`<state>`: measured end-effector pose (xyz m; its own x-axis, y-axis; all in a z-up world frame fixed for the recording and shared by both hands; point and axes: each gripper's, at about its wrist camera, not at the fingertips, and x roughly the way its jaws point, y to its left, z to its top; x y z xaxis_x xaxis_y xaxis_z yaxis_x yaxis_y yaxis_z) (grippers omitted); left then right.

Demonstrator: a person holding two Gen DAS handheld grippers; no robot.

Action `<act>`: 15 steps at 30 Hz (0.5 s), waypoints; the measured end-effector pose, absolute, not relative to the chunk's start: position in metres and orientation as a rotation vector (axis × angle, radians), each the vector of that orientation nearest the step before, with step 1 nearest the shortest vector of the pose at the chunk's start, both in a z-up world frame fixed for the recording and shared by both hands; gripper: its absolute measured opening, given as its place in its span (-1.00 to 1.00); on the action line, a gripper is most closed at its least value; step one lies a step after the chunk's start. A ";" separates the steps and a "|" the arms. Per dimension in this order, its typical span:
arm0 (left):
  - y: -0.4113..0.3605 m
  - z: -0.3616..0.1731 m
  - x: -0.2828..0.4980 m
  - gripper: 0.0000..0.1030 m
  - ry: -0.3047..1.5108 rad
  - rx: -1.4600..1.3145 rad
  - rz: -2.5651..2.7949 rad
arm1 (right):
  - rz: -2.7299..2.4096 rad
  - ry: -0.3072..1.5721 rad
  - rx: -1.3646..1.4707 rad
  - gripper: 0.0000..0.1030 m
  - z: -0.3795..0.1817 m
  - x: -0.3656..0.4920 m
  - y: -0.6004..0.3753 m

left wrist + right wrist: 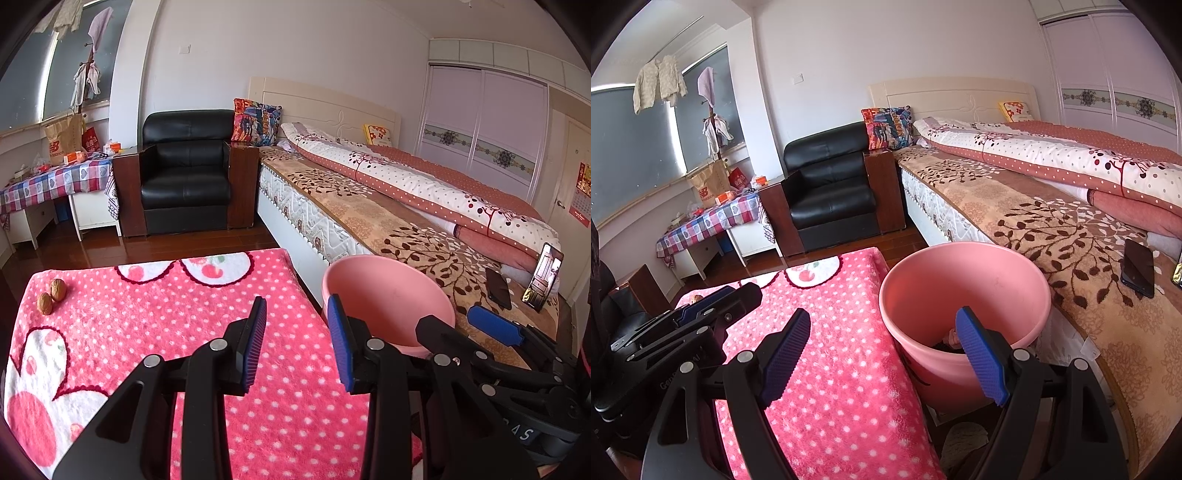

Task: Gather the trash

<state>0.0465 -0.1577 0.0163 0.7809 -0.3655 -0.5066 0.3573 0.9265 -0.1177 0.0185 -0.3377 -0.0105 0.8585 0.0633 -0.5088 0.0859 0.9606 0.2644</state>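
Observation:
Two brown walnuts lie together at the far left corner of a pink polka-dot blanket that covers a low surface. A pink plastic bucket stands between that surface and the bed. My left gripper hangs open over the blanket's right part, nothing between its fingers. My right gripper is open too, straddling the bucket's near left rim. Some dark and pale scraps lie at the bucket's bottom. The right gripper shows beside the bucket; the left gripper shows at the left.
A bed with a brown leaf-pattern cover runs along the right; a black phone lies on it and another phone stands propped. A black armchair and a checked-cloth table stand at the back.

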 end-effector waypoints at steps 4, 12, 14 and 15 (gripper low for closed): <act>-0.157 0.016 0.047 -0.32 0.553 -0.016 -0.391 | -0.009 0.544 0.281 0.55 -0.010 0.020 -0.337; -0.155 0.015 0.049 -0.32 0.555 -0.021 -0.388 | -0.004 0.547 0.276 0.55 -0.009 0.024 -0.334; -0.155 0.015 0.049 -0.32 0.556 -0.023 -0.387 | -0.002 0.549 0.274 0.55 -0.010 0.024 -0.333; -0.154 0.014 0.050 -0.32 0.556 -0.024 -0.385 | -0.002 0.549 0.272 0.55 -0.010 0.025 -0.333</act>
<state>0.0498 -0.1539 0.0142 0.7799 -0.3630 -0.5099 0.3501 0.9283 -0.1254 0.0250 -0.3326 -0.0098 0.8539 0.0710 -0.5156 0.0740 0.9641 0.2552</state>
